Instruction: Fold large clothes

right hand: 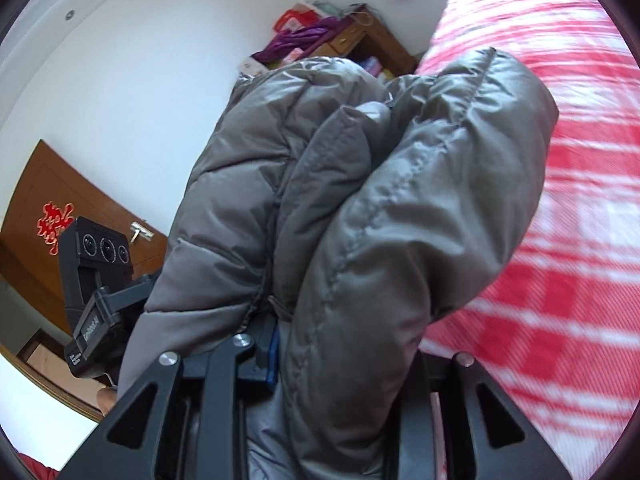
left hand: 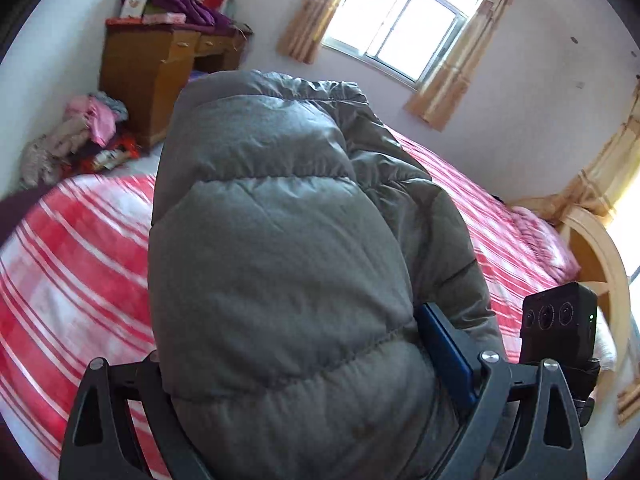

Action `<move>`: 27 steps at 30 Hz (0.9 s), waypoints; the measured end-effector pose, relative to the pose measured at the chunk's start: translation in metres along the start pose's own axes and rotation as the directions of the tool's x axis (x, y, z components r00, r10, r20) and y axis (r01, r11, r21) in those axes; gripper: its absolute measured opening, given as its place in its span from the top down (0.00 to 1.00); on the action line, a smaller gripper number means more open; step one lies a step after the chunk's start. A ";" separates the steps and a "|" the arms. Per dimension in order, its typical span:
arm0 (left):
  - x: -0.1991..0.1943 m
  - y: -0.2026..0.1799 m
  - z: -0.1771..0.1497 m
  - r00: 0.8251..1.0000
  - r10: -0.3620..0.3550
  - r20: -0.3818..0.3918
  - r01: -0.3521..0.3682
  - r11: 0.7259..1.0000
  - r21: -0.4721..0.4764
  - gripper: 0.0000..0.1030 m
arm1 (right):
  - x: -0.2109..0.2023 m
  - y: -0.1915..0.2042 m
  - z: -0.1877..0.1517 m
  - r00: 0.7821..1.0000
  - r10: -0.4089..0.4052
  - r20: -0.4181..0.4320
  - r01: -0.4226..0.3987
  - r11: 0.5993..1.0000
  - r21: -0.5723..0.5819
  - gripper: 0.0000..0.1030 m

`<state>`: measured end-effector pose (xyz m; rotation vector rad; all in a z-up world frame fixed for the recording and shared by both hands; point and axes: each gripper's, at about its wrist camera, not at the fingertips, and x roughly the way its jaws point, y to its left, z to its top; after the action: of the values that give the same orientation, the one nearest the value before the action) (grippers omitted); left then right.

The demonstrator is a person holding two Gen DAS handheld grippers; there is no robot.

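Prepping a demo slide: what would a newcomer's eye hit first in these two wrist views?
The grey puffer jacket fills the middle of both views, bunched thick between the fingers of the left gripper and the right gripper. Behind it, the red-and-white striped bed cover spreads across the bed. A bright window with tan curtains sits top centre in the left wrist view.

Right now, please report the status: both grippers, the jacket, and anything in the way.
Left gripper shut on jacket. Right gripper shut on jacket too. Jacket bunched, lifted above the striped bed. Nothing seen in the way.
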<state>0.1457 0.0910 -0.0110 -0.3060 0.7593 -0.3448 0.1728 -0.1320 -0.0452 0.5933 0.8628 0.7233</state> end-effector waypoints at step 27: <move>0.087 0.094 -0.002 0.961 0.275 -0.036 -0.276 0.960 -0.044 0.04 | 0.139 -0.065 0.061 0.980 -0.123 -0.157 0.128 0.992 0.020 0.52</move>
<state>0.2209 0.1392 -0.1027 -0.2375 0.8290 -0.0674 0.3068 -0.0762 -0.1243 0.5083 1.0481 0.6490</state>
